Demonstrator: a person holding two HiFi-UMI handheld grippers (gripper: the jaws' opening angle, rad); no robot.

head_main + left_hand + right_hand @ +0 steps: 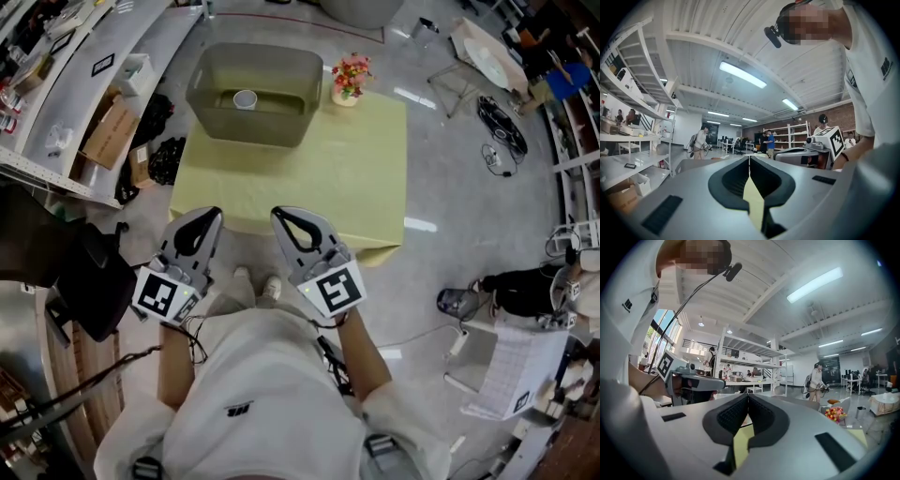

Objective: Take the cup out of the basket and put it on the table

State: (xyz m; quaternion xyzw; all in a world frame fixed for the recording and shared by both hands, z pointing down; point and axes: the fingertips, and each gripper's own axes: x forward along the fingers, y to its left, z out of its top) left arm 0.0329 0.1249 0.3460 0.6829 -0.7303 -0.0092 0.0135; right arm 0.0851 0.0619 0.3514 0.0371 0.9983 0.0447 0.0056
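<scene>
A white cup [246,98] stands upright inside the grey-green plastic basket [208,94] at the far end of the yellow-covered table [309,178]. Both grippers hover side by side over the table's near edge, well short of the basket and pointing level toward it. The left gripper [214,213] is shut, its jaw tips meeting with nothing between them [749,158]. The right gripper [278,215] is likewise shut and empty [748,396]. The cup does not show in either gripper view; each gripper view shows the other gripper beside it.
A small pot of red and pink flowers [350,78] stands on the table to the right of the basket. White shelving [56,103], cardboard boxes and black bags [167,157] line the floor on the left. A black chair [94,281] is near left. A person sits at right [525,286].
</scene>
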